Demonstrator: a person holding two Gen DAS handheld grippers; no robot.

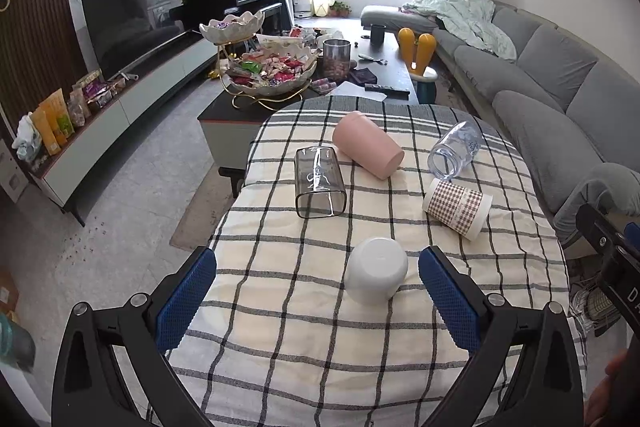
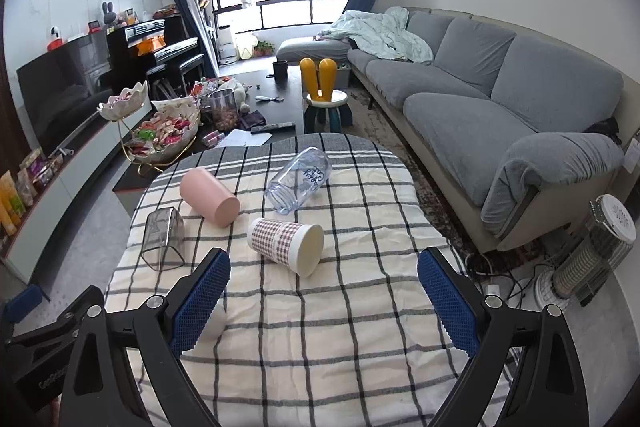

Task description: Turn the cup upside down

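A white cup (image 1: 376,269) stands upside down on the checked tablecloth (image 1: 280,327), just ahead of my open, empty left gripper (image 1: 318,301), between its blue pads. Four more cups lie on their sides: a smoky clear square one (image 1: 318,183) (image 2: 163,239), a pink one (image 1: 366,145) (image 2: 208,198), a clear bottle-like one (image 1: 454,149) (image 2: 300,179) and a brown checked one (image 1: 458,209) (image 2: 286,241). My right gripper (image 2: 324,301) is open and empty above the cloth (image 2: 320,327), behind the checked cup. The white cup is hidden behind its left finger.
A dark coffee table (image 1: 384,65) with snack bowls (image 1: 272,71) stands beyond the table. A grey sofa (image 2: 500,107) runs along the right, a TV and cabinet (image 1: 124,23) on the left. A heater (image 2: 592,251) stands on the floor at right.
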